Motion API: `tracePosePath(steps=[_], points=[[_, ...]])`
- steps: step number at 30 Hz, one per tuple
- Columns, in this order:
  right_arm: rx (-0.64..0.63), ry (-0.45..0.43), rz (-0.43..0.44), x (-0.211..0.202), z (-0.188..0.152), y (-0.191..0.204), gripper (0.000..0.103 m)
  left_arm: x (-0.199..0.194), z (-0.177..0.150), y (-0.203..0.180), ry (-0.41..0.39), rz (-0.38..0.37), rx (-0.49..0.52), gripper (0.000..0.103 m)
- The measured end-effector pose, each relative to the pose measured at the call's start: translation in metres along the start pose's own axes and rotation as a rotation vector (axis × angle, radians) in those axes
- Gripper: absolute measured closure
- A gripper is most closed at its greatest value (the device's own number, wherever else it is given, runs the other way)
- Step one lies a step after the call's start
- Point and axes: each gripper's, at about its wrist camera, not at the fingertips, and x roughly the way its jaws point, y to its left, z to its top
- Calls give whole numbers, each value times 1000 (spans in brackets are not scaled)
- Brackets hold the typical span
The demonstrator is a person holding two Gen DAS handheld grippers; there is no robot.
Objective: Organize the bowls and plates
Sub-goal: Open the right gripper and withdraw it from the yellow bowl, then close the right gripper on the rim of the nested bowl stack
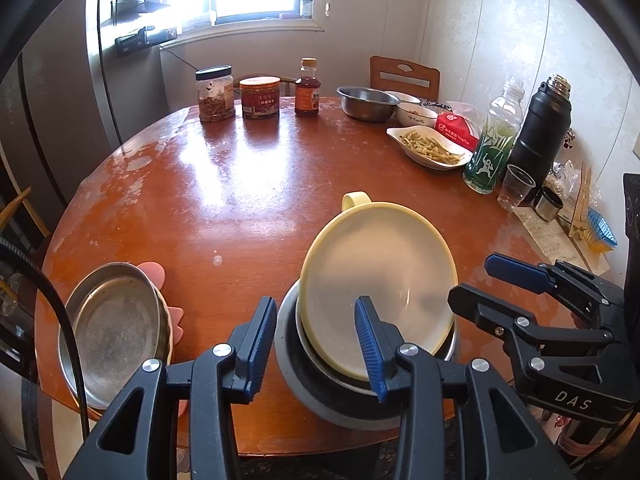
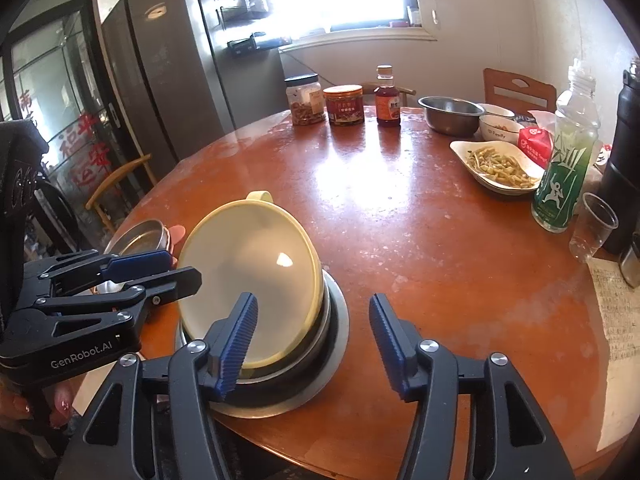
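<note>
A: What lies furthest to the left of the left gripper (image 1: 316, 344)?

B: A steel plate (image 1: 112, 328), resting on a pink dish (image 1: 176, 320) near the round wooden table's (image 1: 248, 184) front edge. It sits just beyond the gripper's left finger and nothing touches it.

A: And between the fingers?

B: The left gripper's jaws stand partly apart. Its right blue pad (image 1: 370, 350) lies against the near rim of the yellow handled bowl (image 1: 380, 276), while the left pad stays clear of the stack, so no grip on the bowl can be seen.

A: Where is that bowl exactly?

B: Straight ahead of both grippers, tilted, nested in a metal bowl (image 1: 320, 356) that sits in a wide grey dish (image 1: 292, 380). Its handle points away from the grippers.

A: And the right gripper (image 2: 314, 346)?

B: Its jaws are spread wide and hold nothing. In the right wrist view its left pad (image 2: 238, 344) sits in front of the bowl's near rim; whether it touches is unclear. The right pad hangs over bare table to the right of the stack.

A: Further right?

B: Far ahead on that side stand a steel mixing bowl (image 2: 452, 114), a white bowl (image 2: 500, 128), a white dish of bean sprouts (image 2: 496, 166), a green bottle (image 2: 568, 156) and a clear plastic cup (image 2: 594, 226).
</note>
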Motion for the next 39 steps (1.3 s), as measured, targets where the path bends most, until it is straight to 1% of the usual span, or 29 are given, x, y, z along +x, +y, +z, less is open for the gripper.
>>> tracePosePath(steps=[6, 11, 14, 23, 30, 32, 39], points=[[-18, -6, -5, -3, 0, 3, 37, -10, -2, 5, -18, 1, -9, 56], [-29, -17, -16, -6, -1, 6, 33, -19, -4, 9, -30, 20, -17, 49], [-33, -21, -25, -8, -1, 8, 31, -23, -6, 12, -34, 30, -21, 47], [-26, -22, -14, -9, -6, 12, 30, -26, -15, 17, -20, 29, -39, 45], [13, -21, 5, -7, -15, 11, 30, -27, -26, 21, -15, 29, -50, 44], [15, -19, 13, -6, -18, 11, 30, -27, -28, 22, -15, 27, -55, 42], [42, -8, 30, -3, -30, 10, 30, -26, -36, 20, -15, 11, -59, 39]])
